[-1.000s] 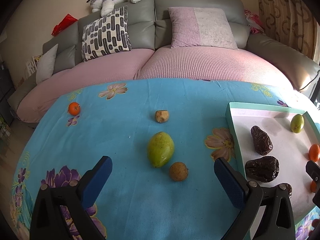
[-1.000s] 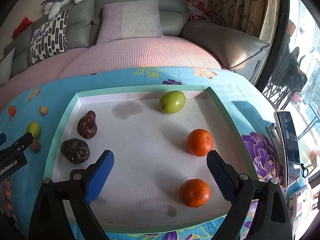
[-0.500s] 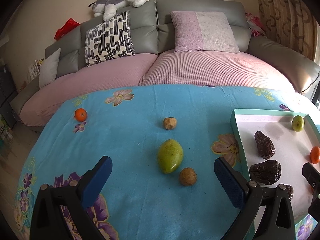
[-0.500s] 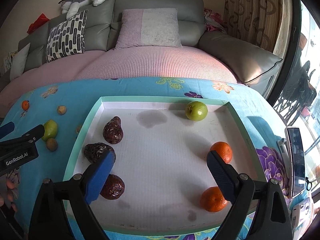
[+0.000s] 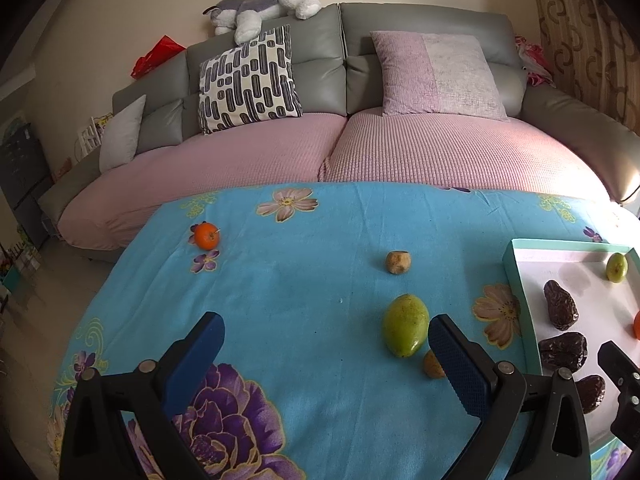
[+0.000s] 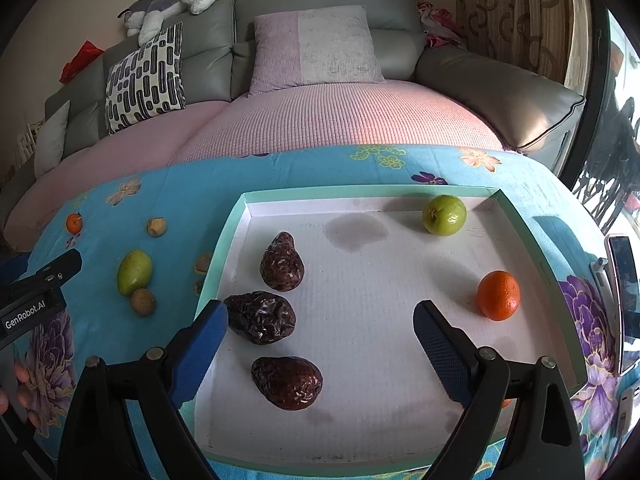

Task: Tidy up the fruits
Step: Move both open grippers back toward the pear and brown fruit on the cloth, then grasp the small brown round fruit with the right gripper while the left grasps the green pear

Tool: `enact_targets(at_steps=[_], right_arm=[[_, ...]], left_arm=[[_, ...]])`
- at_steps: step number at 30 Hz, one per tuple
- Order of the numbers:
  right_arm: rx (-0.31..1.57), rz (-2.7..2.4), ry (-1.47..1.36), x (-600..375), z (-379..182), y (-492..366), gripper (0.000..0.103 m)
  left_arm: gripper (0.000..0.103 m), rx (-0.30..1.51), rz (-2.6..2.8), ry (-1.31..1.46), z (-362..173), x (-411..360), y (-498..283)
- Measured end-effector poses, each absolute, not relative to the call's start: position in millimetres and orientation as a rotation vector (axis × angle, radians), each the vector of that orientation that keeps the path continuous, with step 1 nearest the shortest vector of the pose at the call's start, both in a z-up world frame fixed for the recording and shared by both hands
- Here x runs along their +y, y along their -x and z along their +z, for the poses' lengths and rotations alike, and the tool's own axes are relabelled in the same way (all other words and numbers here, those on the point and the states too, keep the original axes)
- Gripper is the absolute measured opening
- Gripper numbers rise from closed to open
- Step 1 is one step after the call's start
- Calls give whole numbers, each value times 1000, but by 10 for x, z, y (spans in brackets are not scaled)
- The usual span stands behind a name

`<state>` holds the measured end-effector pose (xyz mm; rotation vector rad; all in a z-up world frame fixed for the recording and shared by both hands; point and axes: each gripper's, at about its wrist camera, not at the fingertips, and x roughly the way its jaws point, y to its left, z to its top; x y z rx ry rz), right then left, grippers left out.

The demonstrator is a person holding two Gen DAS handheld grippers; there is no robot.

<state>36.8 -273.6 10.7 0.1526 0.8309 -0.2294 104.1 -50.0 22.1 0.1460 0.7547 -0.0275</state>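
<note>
On the blue flowered tablecloth lie a green mango (image 5: 404, 325), a small brown fruit (image 5: 433, 364) just in front of it, another brown fruit (image 5: 398, 262) farther back and an orange (image 5: 207, 235) at the far left. My left gripper (image 5: 326, 364) hovers open and empty to the left of the mango. The white tray (image 6: 516, 216) holds three dark wrinkled fruits (image 6: 282, 262), a green apple (image 6: 444, 215) and an orange (image 6: 499, 295). My right gripper (image 6: 320, 346) hangs open over the tray's front, empty.
A pink-covered grey sofa (image 5: 360, 148) with cushions runs along the table's far edge. A phone (image 6: 622, 300) lies on the table right of the tray. The left gripper's body (image 6: 36, 300) shows at the left of the right wrist view.
Both grippers have drawn back and shifted left. The mango now sits beside the left gripper's right finger, and a third dark fruit shows in the tray. Both stay open.
</note>
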Motion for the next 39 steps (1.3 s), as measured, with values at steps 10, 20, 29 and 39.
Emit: enact_targets(at_steps=[10,20,29,39], right_arm=[[790,-168,-97,-2354,129,-482,94],[774,-83,-72,-1938,94,-614,94],[811,0,-25,-1592,-44,-740,77],[873,22,-64,-1583,-261,-955,53]], left_arm=[[103,777,7,-78,270,-37,-1062],[103,811,4,-1,261,385,-1120],[103,849,7,109,195,732,-1164],[102,885,-56,137,79,609,-1288]])
